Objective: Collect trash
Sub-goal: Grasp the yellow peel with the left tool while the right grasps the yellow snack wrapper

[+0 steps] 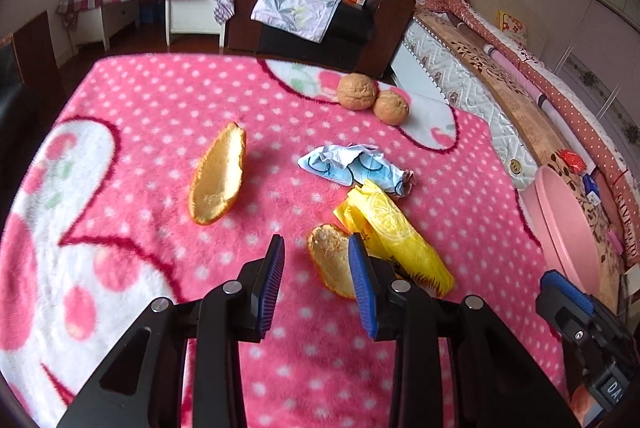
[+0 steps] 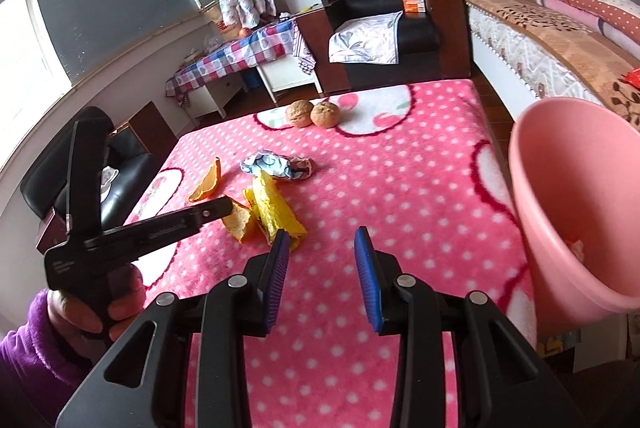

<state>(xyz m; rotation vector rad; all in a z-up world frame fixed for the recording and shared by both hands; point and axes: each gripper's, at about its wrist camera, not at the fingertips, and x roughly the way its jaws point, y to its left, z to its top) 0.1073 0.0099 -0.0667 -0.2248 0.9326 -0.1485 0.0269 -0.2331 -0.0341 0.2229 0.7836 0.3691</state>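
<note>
You're at the pick-up step, going for the small orange peel [image 1: 330,260] nearest you on the pink dotted blanket [image 1: 160,99]. Your left gripper [image 1: 316,264] has its jaws open and empty, with the peel lying right at the tip of the right-hand finger, partly hidden behind it; whether finger and peel touch, can't tell. The yellow wrapper [image 1: 394,228] lies just beside that peel, touching or overlapping it on the far side. Crumpled blue-white paper [image 1: 352,163] sits just beyond the wrapper, the big orange peel [image 1: 218,175] lies apart to the left, and two walnuts [image 1: 372,97] sit near the far edge, touching each other.

Your right gripper [image 2: 322,248] is also open and empty, hovering over bare blanket between the trash pile and the pink bin [image 2: 560,195]. The bin stands off the right edge of the blanket, rim tilted toward the camera, with something small already inside.

Next move, my read: shift the left gripper slightly right so the small peel sits between both fingers, lower, then close. Watch the yellow wrapper — it's tight against the peel and may get pinched along with it. Fluffy blanket could snag the fingertips if you go too deep. Then carry to the bin.
</note>
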